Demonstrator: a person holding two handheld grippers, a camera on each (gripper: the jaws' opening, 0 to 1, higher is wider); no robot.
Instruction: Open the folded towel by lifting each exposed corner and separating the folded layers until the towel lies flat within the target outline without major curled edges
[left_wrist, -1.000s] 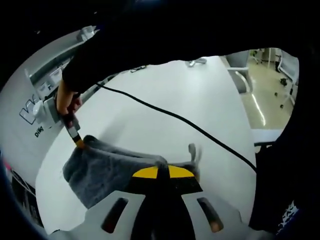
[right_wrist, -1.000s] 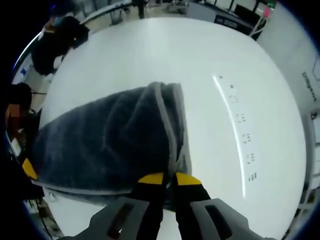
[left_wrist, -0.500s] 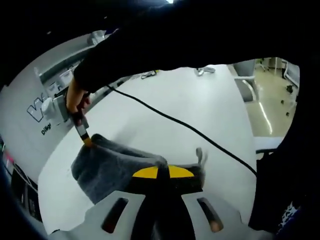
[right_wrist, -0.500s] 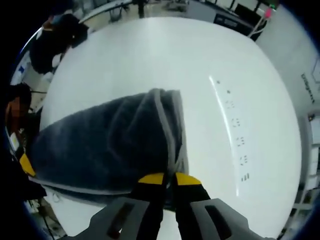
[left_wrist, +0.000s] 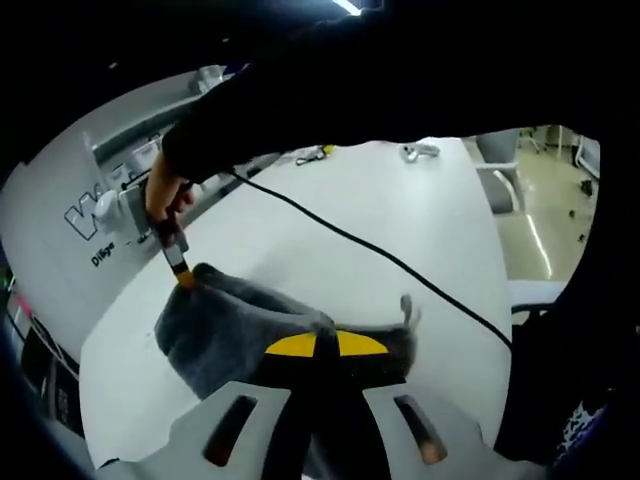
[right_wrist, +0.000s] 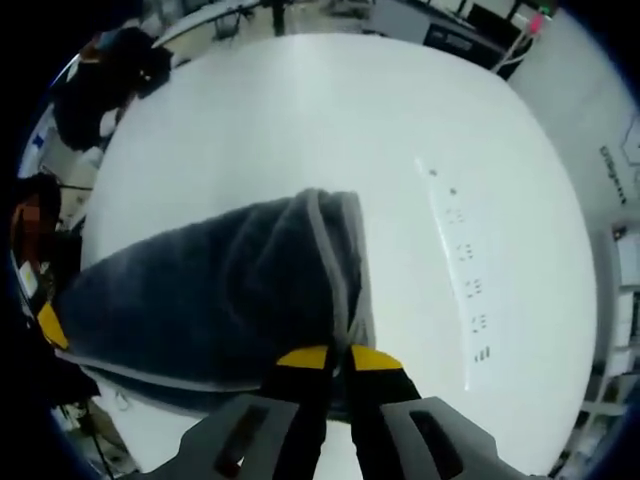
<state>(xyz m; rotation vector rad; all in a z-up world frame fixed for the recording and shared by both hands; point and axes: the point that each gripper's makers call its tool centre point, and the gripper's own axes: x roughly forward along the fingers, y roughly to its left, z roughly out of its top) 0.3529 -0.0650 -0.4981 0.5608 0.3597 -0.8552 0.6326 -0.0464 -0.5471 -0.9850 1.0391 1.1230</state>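
Your left gripper (left_wrist: 316, 345) is pinched tight on an edge of the dark grey terry towel (left_wrist: 235, 325). Your right gripper (right_wrist: 338, 357) is likewise clamped on a pale-hemmed towel corner. The cloth hangs stretched between them above the white round table (right_wrist: 330, 120). A black cable (left_wrist: 385, 260) runs from 10 toward 4 o'clock beyond.

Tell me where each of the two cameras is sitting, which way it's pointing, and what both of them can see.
Left gripper view: rides the left gripper, looking along its shut jaws over the grey towel and white table; the person's dark sleeve and the right gripper show.
Right gripper view: rides the right gripper, looking down at the towel on the table; the left gripper's yellow tip shows.
Shared: towel, table, each other's gripper.
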